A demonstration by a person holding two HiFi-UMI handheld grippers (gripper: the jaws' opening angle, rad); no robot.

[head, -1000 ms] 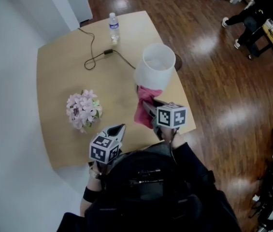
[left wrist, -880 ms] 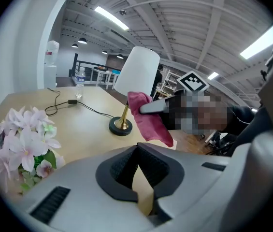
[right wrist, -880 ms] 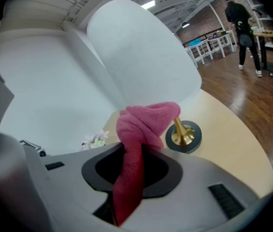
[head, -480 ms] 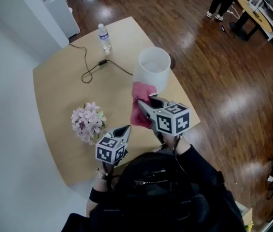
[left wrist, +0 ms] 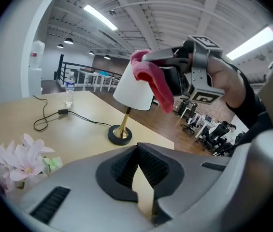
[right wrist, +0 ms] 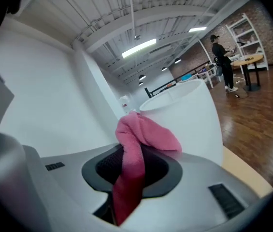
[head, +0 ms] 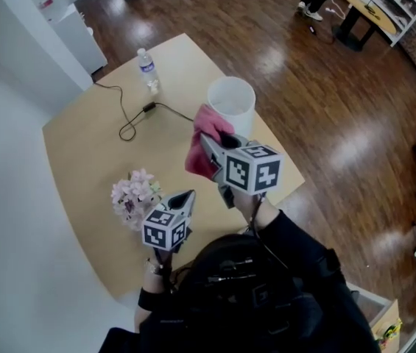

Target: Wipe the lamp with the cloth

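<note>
Since one second ago, our right gripper [head: 209,143] has climbed from the lower skirt of the shade up to the height of its rim. Its jaws are clenched on the pink fleecy cloth [head: 199,151]. Our left gripper [head: 185,196] has shifted only a little; its jaws are pressed together at the tips, with nothing between them.

The table lamp with white tapered fabric shade, thin brass stem and round black base [head: 231,101] stands on the pale wooden table [head: 90,153], near the edge. It is at about 1 o'clock from our right gripper, and the cloth is at 7 o'clock of the shade. We cannot tell if cloth and shade touch or are only just beside each other.

For a good wipe, we judge that light pressure is best, going around the shade. A hard push so high up could tip the lamp on its small base, so we could steady the stem with the left gripper.

The lamp is upright: its long axis is vertical and the open top of the shade points up toward us. The cloth hangs downward from the jaws.
</note>
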